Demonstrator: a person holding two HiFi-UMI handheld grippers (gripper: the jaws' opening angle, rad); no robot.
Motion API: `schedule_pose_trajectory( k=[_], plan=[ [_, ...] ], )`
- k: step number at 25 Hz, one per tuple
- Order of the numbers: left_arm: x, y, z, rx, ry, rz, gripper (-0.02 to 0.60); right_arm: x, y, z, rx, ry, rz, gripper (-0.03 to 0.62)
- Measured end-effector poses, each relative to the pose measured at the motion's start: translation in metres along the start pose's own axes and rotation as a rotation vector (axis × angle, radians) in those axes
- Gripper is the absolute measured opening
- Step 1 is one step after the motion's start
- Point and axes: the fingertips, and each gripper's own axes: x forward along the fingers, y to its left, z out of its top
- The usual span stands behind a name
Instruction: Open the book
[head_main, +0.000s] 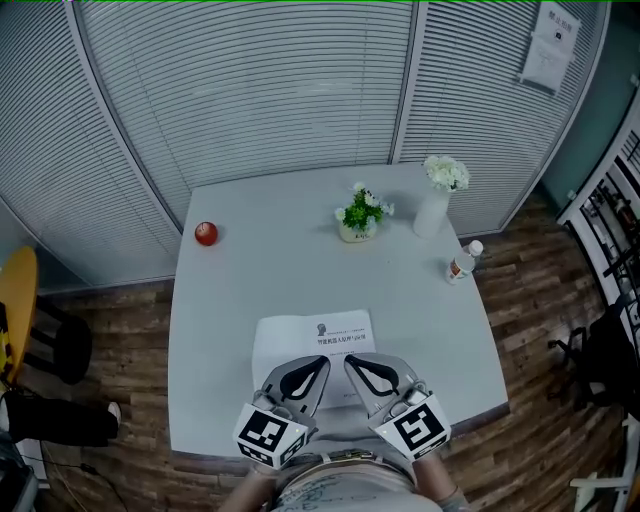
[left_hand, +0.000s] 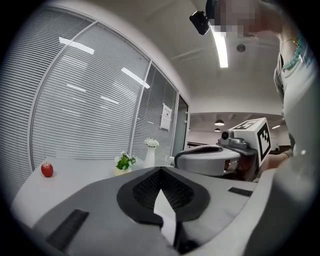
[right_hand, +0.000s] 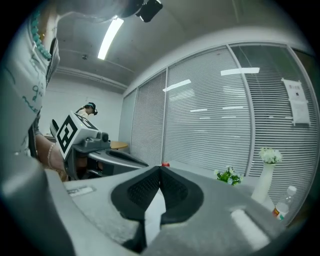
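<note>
Book (head_main: 290, 345) is laid flat at near edge of table (head_main: 260, 280), print up; shut or open not settled. L gripper (head_main: 320, 362) and R gripper (head_main: 351, 362) are held over it, jaws closed, nothing gripped. Any page edge is prob. best met low, jaws parted.

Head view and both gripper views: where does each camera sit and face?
Head view: on the person's head, steeply down at the table; left hand-held gripper and right hand-held gripper show.
Left gripper view: rides that gripper, faces along its shut jaws toward the blinds.
Right gripper view: likewise, mirrored.
All share the apple and vase.
</note>
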Motion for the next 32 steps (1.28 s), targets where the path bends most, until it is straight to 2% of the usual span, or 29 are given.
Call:
schedule_pose_trajectory(
  k=[4,15,26,32],
  plan=[
    [0.0,-0.001,0.0,0.017,0.001,0.0,-0.002,0.0,0.001,-0.001,-0.003,0.007,-0.003,0.003],
    [-0.003,-0.006,-0.007,-0.024,0.019,-0.015,-0.002,-0.004,0.0,-0.001,0.001,0.011,-0.009,0.003],
    [0.0,-0.006,-0.013,-0.004,0.039,-0.015,-0.003,-0.005,-0.003,-0.004,-0.003,0.026,-0.005,0.003],
    [-0.002,-0.007,-0.012,-0.018,0.047,-0.018,-0.002,-0.005,-0.004,-0.003,-0.008,0.038,-0.003,0.003]
  ],
)
